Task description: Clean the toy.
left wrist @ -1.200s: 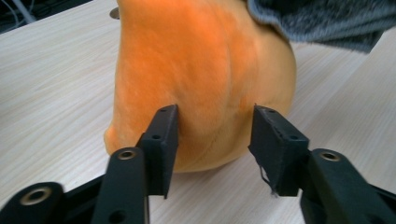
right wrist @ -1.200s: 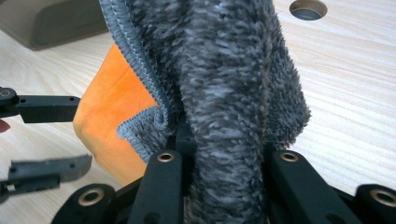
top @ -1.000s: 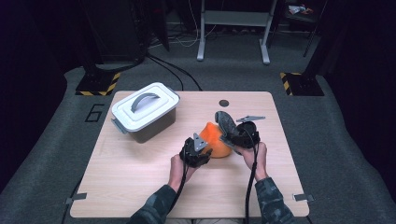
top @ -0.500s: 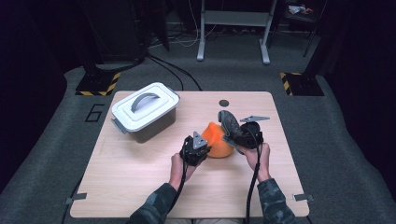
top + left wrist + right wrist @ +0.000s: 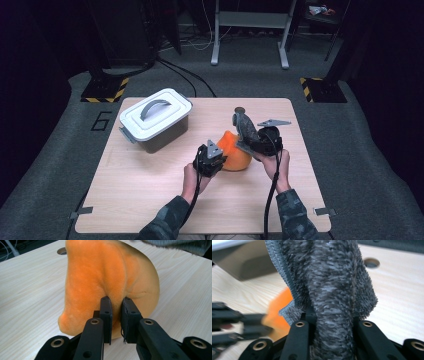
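Two hands come in over the table's [image 5: 150, 200] near edge, each holding one gripper. The left gripper [image 5: 210, 159] sits near the middle of the table, its jaws nearly closed and pinching a fold of the one orange cloth [image 5: 235, 152] — in the left gripper view the two pads [image 5: 106, 312] press into the plush surface of that cloth [image 5: 110, 277], which rests in a mound on the wood. The left hand [image 5: 192, 175] grips from behind, wrist low to the table.

Just to its right, the right gripper [image 5: 248, 138] is raised and tilted, jaws clamped on the one grey cloth [image 5: 244, 125], which stands up out of them above the orange one. In the right gripper view the grey cloth [image 5: 329, 285] covers the pads, so their tips are hidden; the orange cloth and left gripper beyond it are blurred.

Farther back, toward the far left corner, stands one white lidded box [image 5: 155, 117] with a grey handle — its contents hidden. A round hole [image 5: 240, 109] lies by the far edge.
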Available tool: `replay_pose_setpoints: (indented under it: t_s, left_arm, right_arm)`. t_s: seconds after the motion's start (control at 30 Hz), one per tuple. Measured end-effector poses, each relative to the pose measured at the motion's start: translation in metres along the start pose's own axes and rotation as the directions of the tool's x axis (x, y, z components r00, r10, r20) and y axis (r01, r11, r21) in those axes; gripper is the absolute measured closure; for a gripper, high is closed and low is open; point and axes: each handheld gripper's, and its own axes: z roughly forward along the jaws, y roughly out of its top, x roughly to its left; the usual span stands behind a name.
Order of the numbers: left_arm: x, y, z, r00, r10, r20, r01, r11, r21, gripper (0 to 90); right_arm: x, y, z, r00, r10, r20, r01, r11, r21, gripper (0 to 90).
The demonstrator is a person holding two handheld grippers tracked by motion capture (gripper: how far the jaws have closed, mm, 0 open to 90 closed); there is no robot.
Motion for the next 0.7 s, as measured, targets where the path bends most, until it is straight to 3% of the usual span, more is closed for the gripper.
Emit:
replay_pose_setpoints:
  t_s: [0.13, 0.27, 0.4, 0.7]
  left_arm:
    - [0.0, 0.0, 0.001, 1.0, 0.004, -0.001, -0.004, 1.0, -0.001, 80.3]
    - [0.0, -0.001, 0.0, 1.0, 0.01, -0.001, -0.01, 0.9999, 0.006, 80.3]
    - [0.004, -0.006, 0.002, 1.0, -0.003, -0.008, 0.003, 0.9999, 0.01, 80.3]
    - [0.006, -0.008, 0.002, 1.0, -0.009, -0.004, 0.009, 0.9999, 0.015, 80.2]
  right_arm:
    - [0.014, 0.012, -0.001, 0.9992, -0.027, -0.03, 0.026, 0.999, -0.019, 72.0]
    - [0.021, 0.015, 0.011, 0.9984, -0.037, -0.043, 0.037, 0.999, 0.012, 71.8]
    - [0.018, 0.008, 0.026, 0.9981, -0.055, -0.027, 0.056, 0.998, 0.039, 71.9]
    - [0.0, -0.006, 0.025, 1.0, 0.0, 0.003, -0.001, 0.998, 0.067, 71.9]
